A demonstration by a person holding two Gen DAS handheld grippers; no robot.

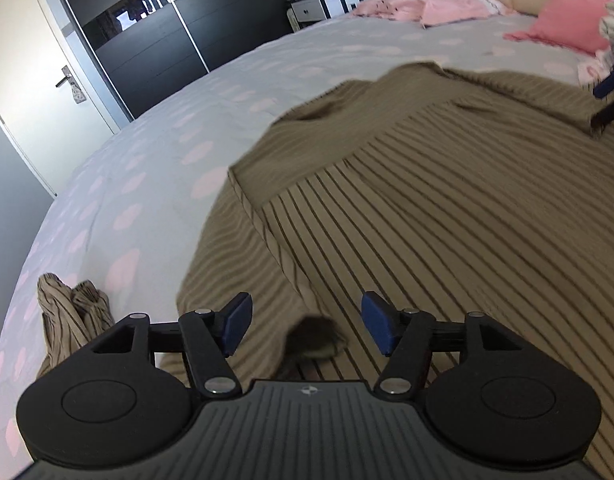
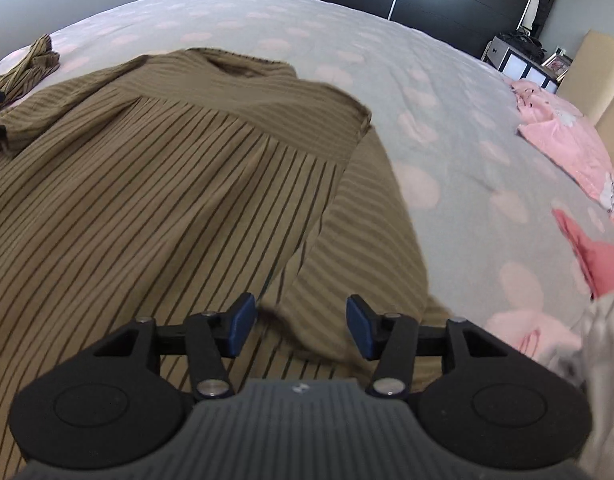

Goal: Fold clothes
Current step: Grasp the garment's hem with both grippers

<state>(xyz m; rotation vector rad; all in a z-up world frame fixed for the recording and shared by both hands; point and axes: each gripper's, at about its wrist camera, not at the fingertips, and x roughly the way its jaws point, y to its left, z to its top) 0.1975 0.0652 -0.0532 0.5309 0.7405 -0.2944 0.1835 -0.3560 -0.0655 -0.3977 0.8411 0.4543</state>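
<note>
The olive striped shirt [image 2: 159,184] is lying spread, back side up, on the bed [image 2: 447,128], collar toward the far edge. The left tongs [image 1: 307,328] are hovering released, jaws apart, over the sleeve fold near a cuff opening [image 1: 315,338]. The right tongs [image 2: 301,322] are likewise released and holding nothing, poised above the other sleeve [image 2: 371,248] where it is lying along the body panel.

Probable faults from this position:
- The fabric is lying in stacked layers; a shallow pinch is likely to catch only the top layer, so the fold would drag unevenly.
- Closing on the body panel together with the sleeve would pull the whole garment askew.
- A second striped piece [image 1: 73,320] is lying bunched near the left tongs and could snag.
</note>
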